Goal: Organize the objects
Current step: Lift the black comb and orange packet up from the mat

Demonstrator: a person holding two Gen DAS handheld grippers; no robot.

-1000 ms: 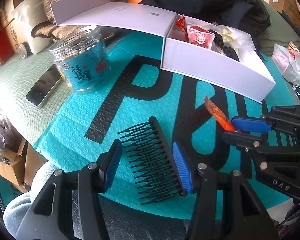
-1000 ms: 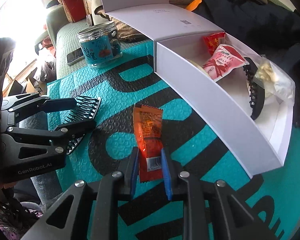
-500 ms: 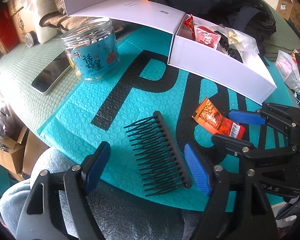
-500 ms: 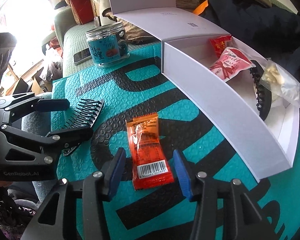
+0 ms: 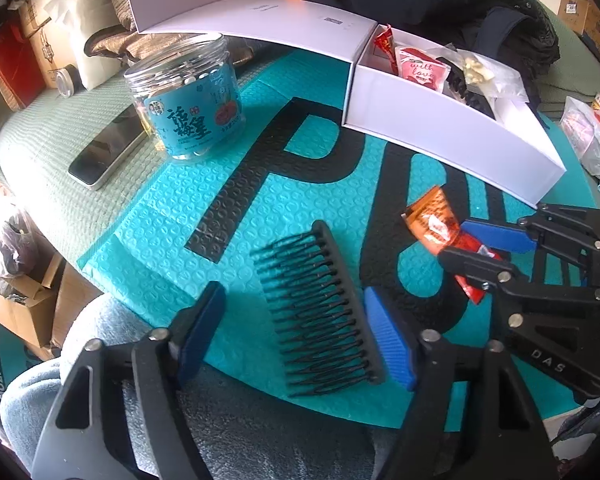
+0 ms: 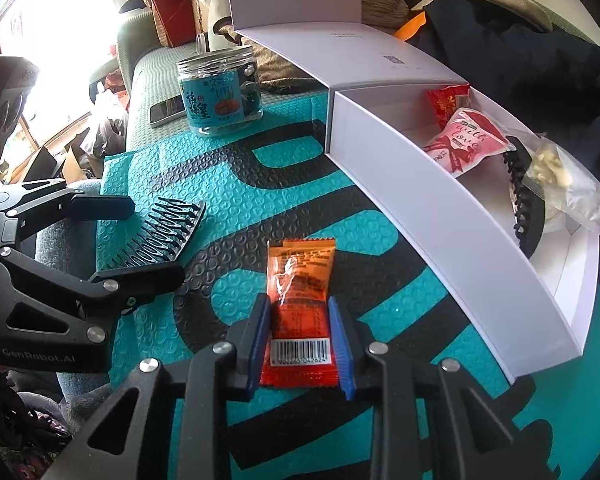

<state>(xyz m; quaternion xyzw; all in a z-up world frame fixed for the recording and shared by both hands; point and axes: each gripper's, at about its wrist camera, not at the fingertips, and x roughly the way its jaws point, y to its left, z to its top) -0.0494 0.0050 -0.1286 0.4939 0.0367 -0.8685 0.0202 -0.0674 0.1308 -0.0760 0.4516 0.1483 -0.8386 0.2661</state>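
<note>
Right gripper [image 6: 300, 340], bottom centre: jaws just closed onto the orange snack packet [image 6: 300, 280]. Left gripper [image 5: 296, 336], bottom of its view: jaws narrowing, apart, straddling the black comb [image 5: 320, 312] lying on the teal mat [image 5: 260, 184]. Upper right: open white box [image 6: 440, 216] holding packets.

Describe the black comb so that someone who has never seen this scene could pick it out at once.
Find the teal bubble mailer with big black letters, in front of the open white box. Near its front edge, the black comb lies flat between the left gripper fingers. Unlike the shiny orange snack packet beside it, it is a row of thin wavy teeth.
</note>
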